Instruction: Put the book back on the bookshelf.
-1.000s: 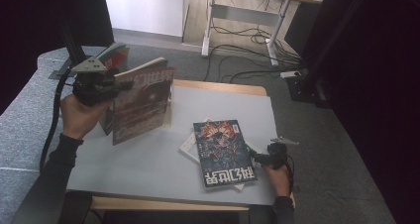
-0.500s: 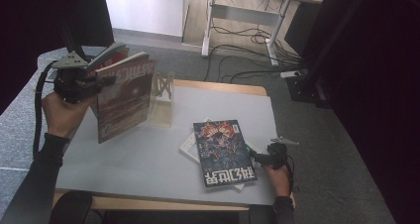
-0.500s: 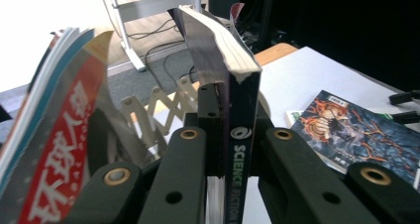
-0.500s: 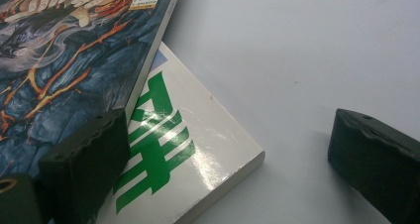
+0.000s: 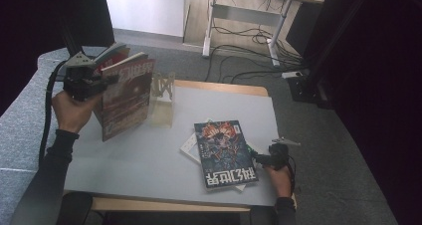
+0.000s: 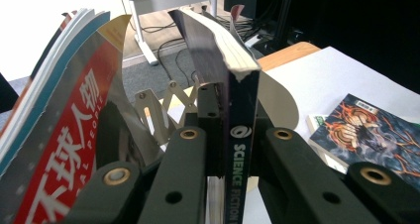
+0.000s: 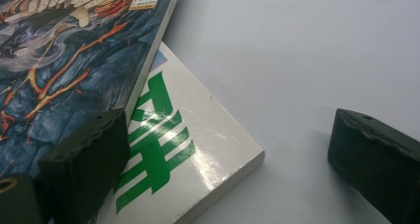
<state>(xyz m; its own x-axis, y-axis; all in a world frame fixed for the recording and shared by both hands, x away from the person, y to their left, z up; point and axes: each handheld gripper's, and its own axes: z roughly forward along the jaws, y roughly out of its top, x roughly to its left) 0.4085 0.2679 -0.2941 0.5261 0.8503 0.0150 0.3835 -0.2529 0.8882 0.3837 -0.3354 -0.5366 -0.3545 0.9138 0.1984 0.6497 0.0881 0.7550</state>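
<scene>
Your left tool (image 5: 99,83) has carried the magazine (image 5: 127,98) from beside the wooden rack (image 5: 163,88) out toward the upper left of the frame, off the table's (image 5: 149,160) edge, so it is not filed yet. Its jaws clamp the magazine's spine, cover upright. Your right tool (image 5: 259,159) rests wide open at the lower right, straddling the corner of the stacked books (image 5: 224,153).

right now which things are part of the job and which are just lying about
In the job:
- left gripper, shut on the held magazine
- wooden rack beside it
- dark-cover magazine lying on the white book
- right gripper, open at their edge

Lying about:
- desk legs and cables on the floor beyond the table
</scene>
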